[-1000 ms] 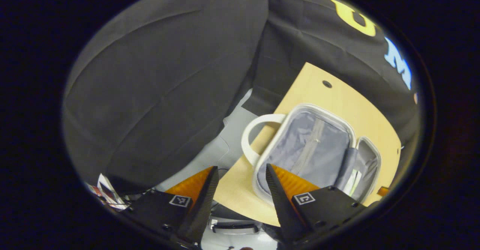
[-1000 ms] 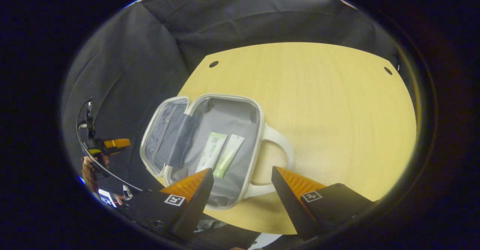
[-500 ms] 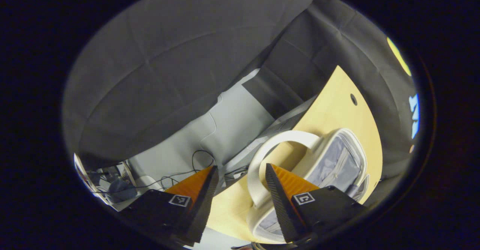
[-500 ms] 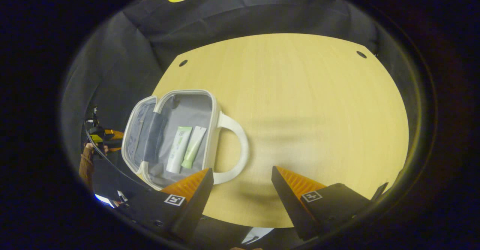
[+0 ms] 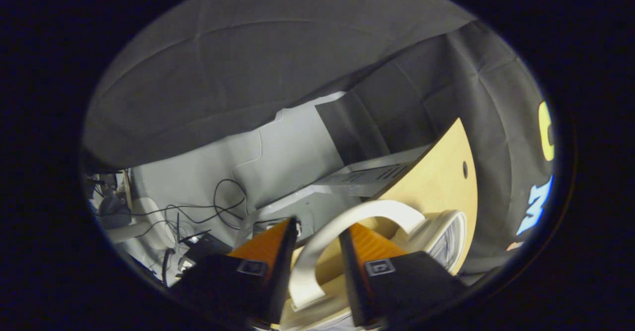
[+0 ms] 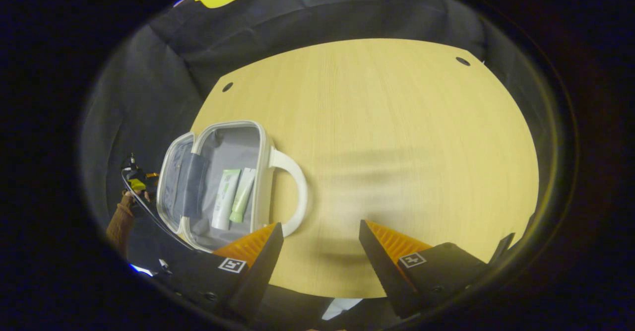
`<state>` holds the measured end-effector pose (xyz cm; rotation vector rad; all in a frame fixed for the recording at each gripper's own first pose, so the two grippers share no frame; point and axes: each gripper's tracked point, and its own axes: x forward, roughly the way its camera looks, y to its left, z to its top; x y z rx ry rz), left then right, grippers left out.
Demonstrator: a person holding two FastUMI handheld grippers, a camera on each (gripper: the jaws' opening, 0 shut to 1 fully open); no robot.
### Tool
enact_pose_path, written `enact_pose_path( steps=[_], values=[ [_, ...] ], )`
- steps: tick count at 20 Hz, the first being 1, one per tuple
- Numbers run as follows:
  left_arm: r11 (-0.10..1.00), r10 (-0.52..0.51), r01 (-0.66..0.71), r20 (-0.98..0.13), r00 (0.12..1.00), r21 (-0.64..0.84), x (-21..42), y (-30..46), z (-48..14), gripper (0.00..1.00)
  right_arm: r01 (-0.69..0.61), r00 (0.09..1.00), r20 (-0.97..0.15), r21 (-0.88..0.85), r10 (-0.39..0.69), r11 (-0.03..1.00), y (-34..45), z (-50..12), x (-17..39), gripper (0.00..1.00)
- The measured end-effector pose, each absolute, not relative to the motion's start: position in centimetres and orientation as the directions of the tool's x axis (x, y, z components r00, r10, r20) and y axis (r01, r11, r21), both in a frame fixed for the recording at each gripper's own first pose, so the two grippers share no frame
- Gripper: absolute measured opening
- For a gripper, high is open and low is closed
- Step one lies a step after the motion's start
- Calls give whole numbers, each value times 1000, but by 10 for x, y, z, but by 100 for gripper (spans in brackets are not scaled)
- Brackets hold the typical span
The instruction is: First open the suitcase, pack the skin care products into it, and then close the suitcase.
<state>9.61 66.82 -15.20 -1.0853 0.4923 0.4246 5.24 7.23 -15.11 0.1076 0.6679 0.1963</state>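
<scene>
With my left gripper jaws apart around the lid handle, I should squeeze, then swing toward 3 o'clock to shut the suitcase.

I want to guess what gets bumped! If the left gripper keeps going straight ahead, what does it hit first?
Most likely the curved white handle of the open white suitcase. The handle already arcs between the left gripper's open orange fingers, though how near it sits is hard to judge.
</scene>
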Motion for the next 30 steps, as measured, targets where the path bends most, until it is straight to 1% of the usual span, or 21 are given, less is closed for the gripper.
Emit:
enact_pose_path(
  steps=[1, 3, 4, 6, 8, 9, 12, 16, 20, 21, 22, 25, 30],
  values=[
    [433, 69, -550, -582, 810, -714, 92, 664, -150, 51, -149, 762, -608, 170, 223, 974, 75, -153, 49, 95],
    [486, 104, -537, -565, 819, -689, 79, 667, -140, 27, -156, 752, -615, 182, 236, 971, 79, -158, 49, 95],
    [505, 112, -522, -548, 829, -687, 76, 664, -133, 19, -158, 750, -617, 186, 240, 970, 81, -159, 48, 95],
    [544, 134, -493, -510, 850, -679, 72, 656, -110, 19, -166, 747, -614, 199, 255, 966, 86, -160, 48, 95],
    [589, 160, -448, -446, 881, -672, 63, 651, -78, 19, -170, 749, -609, 204, 261, 964, 89, -159, 48, 95],
    [606, 163, -421, -414, 896, -674, 56, 646, -62, 23, -173, 749, -608, 205, 264, 963, 89, -159, 47, 95],
    [655, 171, -350, -320, 932, -669, 35, 624, -8, 22, -178, 747, -604, 221, 278, 959, 93, -158, 45, 95],
    [724, 157, -271, -231, 960, -634, 4, 572, 53, 22, -195, 744, -595, 244, 305, 950, 102, -156, 43, 95],
    [816, 146, -231, -197, 969, -529, -25, 495, 92, 22, -214, 737, -585, 271, 337, 938, 116, -158, 39, 95],
    [835, 129, -202, -175, 976, -512, -32, 473, 106, 26, -218, 733, -584, 283, 348, 934, 119, -161, 38, 95],
    [850, 106, -171, -156, 982, -498, -37, 451, 119, 22, -221, 729, -583, 295, 358, 930, 120, -162, 36, 95],
    [890, 39, -95, -133, 990, -446, -42, 385, 140, 22, -223, 729, -572, 322, 377, 920, 119, -166, 33, 95],
    [926, -95, 44, -118, 989, -374, -25, 280, 153, 22, -207, 730, -555, 376, 399, 903, 109, -172, 25, 95]
  ],
)
